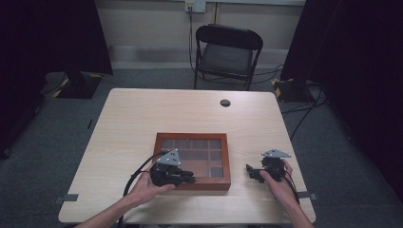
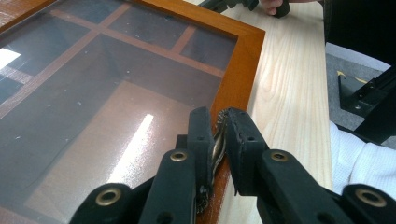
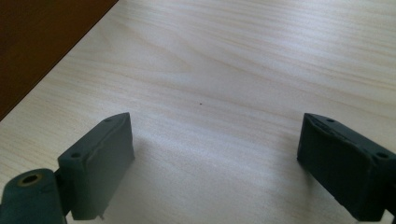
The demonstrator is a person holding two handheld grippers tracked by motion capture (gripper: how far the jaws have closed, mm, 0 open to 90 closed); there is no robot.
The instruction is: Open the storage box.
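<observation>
The left claw [image 2: 219, 128] is closed on a small brass latch [image 2: 217, 140] at the front edge of the box [image 1: 192, 183]; the pads press it from both sides. The right claw [image 3: 215, 163] stands wide open over the bare tabletop [image 3: 243, 70], holding nothing.

The box lies near the front of the tabletop [image 1: 142, 114], a little toward 6 o'clock from its middle, with the left claw [image 1: 187, 178] at its 7 o'clock corner and the right claw [image 1: 252, 172] apart from it at 3 o'clock.

I judge the box stiff and rather heavy, with a wooden frame and a glass lid [image 2: 107, 93] that is fragile and slippery. The latch is thin metal, small, and may slip from the pads, so it needs a firm, careful pinch. For lifting, the wooden frame is the better place to hold, never the glass.

The left gripper view shows the latch between the pads and the compartments under the glass. The high view shows where both hands are around the box. The right gripper view shows the open jaws and a dark brown corner at 10 o'clock, probably the box.
</observation>
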